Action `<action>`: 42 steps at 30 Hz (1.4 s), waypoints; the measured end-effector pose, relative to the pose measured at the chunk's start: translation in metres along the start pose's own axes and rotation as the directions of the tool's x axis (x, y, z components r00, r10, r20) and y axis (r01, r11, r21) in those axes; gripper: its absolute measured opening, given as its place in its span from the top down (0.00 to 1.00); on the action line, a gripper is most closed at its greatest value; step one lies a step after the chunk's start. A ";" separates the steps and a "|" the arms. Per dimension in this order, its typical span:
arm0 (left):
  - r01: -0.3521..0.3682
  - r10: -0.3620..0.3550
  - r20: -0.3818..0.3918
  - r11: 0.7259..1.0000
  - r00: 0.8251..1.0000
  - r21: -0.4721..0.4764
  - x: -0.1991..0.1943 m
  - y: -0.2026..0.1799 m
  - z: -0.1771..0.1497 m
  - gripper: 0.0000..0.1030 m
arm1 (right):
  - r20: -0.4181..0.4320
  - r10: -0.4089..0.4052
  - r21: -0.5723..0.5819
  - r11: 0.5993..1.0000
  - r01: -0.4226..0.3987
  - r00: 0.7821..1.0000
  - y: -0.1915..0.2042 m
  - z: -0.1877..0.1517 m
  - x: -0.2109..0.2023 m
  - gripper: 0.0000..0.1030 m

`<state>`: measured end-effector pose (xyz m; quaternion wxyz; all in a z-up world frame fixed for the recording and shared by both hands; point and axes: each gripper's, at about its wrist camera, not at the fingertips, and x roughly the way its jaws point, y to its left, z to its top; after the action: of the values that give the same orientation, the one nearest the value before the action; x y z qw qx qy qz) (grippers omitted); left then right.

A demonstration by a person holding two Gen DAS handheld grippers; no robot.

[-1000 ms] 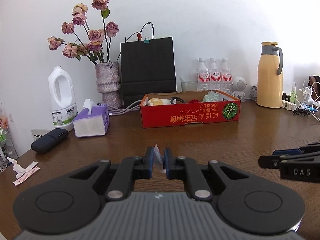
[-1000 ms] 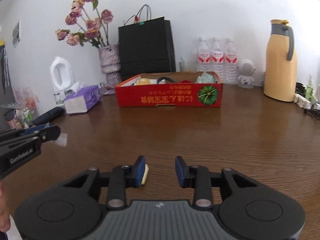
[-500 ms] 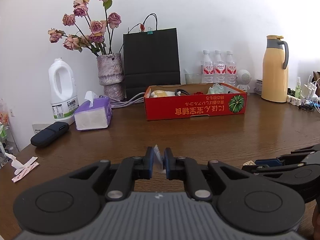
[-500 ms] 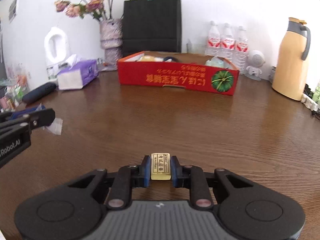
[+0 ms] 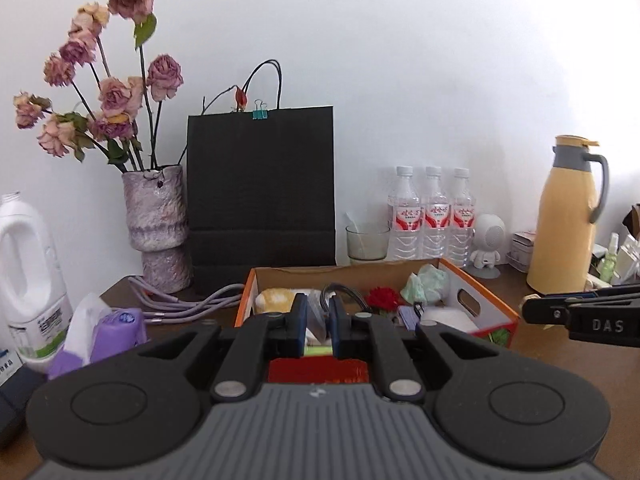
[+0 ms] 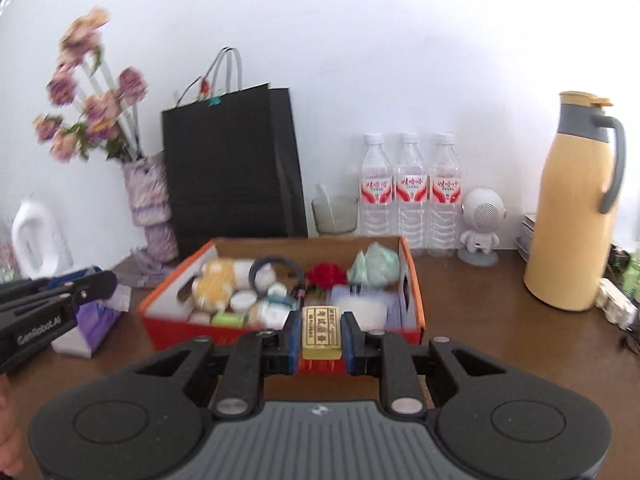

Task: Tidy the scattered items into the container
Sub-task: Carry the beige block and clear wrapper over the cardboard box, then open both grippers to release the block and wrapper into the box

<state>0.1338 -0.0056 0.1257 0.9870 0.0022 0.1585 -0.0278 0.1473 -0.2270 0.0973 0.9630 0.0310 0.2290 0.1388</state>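
My right gripper (image 6: 321,338) clenches a gold bar (image 6: 321,333) at the red box (image 6: 412,280) (cluttered: cable, red flower, tissue); my left gripper (image 5: 318,326) pinches a clear packet (image 5: 317,320).

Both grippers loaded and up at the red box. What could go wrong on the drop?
1. The right gripper holds the gold bar at the red box's near wall; released early, it may fall outside.
2. The left gripper pinches a thin clear packet that could cling to a pad.
3. The box is already crowded.
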 end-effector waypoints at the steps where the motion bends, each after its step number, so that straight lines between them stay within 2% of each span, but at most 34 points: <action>1: 0.027 -0.028 -0.039 0.999 0.999 -0.021 0.021 0.007 0.012 0.88 | -0.013 0.021 0.010 1.000 -0.021 1.000 -0.006 0.016 0.013 0.81; 3: 0.041 -0.046 -0.129 0.998 0.991 -0.045 0.061 0.015 0.030 0.88 | -0.040 0.048 0.035 0.998 -0.047 0.998 -0.016 0.048 0.042 0.81; 6: 0.048 -0.056 -0.272 0.998 0.961 -0.036 0.116 0.021 0.045 0.88 | -0.137 0.052 0.025 0.998 -0.049 0.989 -0.023 0.083 0.086 0.81; 9: 0.037 -0.064 -0.411 0.997 0.910 -0.074 0.161 0.025 0.046 0.88 | -0.270 0.057 0.021 0.998 -0.053 0.961 -0.021 0.099 0.134 0.81; 12: 0.080 -0.109 -0.538 0.994 0.836 -0.077 0.196 0.015 0.038 0.88 | -0.407 0.073 0.051 0.997 -0.057 0.910 -0.018 0.092 0.180 0.81; 14: 0.076 -0.081 -0.584 0.997 0.808 -0.034 0.211 0.006 0.030 0.88 | -0.473 0.068 0.059 0.997 -0.045 0.878 -0.017 0.087 0.207 0.81; 17: 0.067 -0.064 -0.590 0.998 0.805 -0.016 0.217 0.012 0.027 0.88 | -0.538 0.051 0.053 0.998 -0.027 0.841 -0.015 0.076 0.234 0.81; 20: 0.068 -0.056 -0.615 0.998 0.787 -0.003 0.216 0.026 0.019 0.88 | -0.582 0.017 0.000 1.000 -0.021 0.813 -0.009 0.062 0.249 0.81; 22: 0.054 -0.029 -0.624 0.998 0.781 0.021 0.214 0.031 0.012 0.88 | -0.594 0.005 -0.019 1.000 -0.021 0.804 -0.008 0.058 0.255 0.81; 27: 0.044 -0.028 -0.654 0.999 0.756 0.009 0.216 0.039 0.004 0.84 | -0.602 -0.015 -0.040 0.999 -0.011 0.798 -0.002 0.050 0.262 0.81; 29: 0.048 -0.031 -0.658 0.999 0.753 0.008 0.216 0.041 0.005 0.75 | -0.605 -0.013 -0.024 1.000 -0.001 0.796 -0.004 0.053 0.258 0.78; 30: 0.046 -0.030 -0.657 0.999 0.753 0.006 0.215 0.042 0.006 0.70 | -0.605 -0.007 -0.010 1.000 0.001 0.796 -0.007 0.056 0.255 0.70; 31: 0.045 -0.032 -0.654 0.999 0.756 0.003 0.213 0.043 0.007 0.56 | -0.603 -0.006 0.000 1.000 0.007 0.798 -0.010 0.060 0.251 0.64; 32: 0.040 -0.031 -0.650 0.999 0.759 0.000 0.212 0.044 0.008 0.51 | -0.599 -0.012 0.001 1.000 0.016 0.801 -0.014 0.064 0.246 0.55; 33: 0.030 -0.025 -0.650 1.000 0.760 -0.003 0.211 0.045 0.008 0.50 | -0.591 -0.020 -0.002 1.000 0.024 0.807 -0.017 0.067 0.241 0.51; 35: 0.011 -0.021 -0.655 1.000 0.755 -0.020 0.208 0.045 0.007 0.47 | -0.581 -0.021 0.022 0.999 0.041 0.814 -0.029 0.069 0.232 0.51; 39: -0.002 -0.038 -0.660 0.998 0.750 -0.060 0.200 0.046 0.009 0.39 | -0.607 -0.016 0.086 0.993 0.086 0.795 -0.047 0.064 0.218 0.51; 42: -0.024 -0.019 -0.644 0.998 0.765 -0.058 0.189 0.042 0.019 0.26 | -0.615 -0.009 0.099 0.991 0.088 0.789 -0.050 0.067 0.203 0.51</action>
<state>0.3210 0.0263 0.0847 0.8725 -0.0193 0.4879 -0.0189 0.3639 -0.2175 0.0630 0.8362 0.0375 0.5375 0.1022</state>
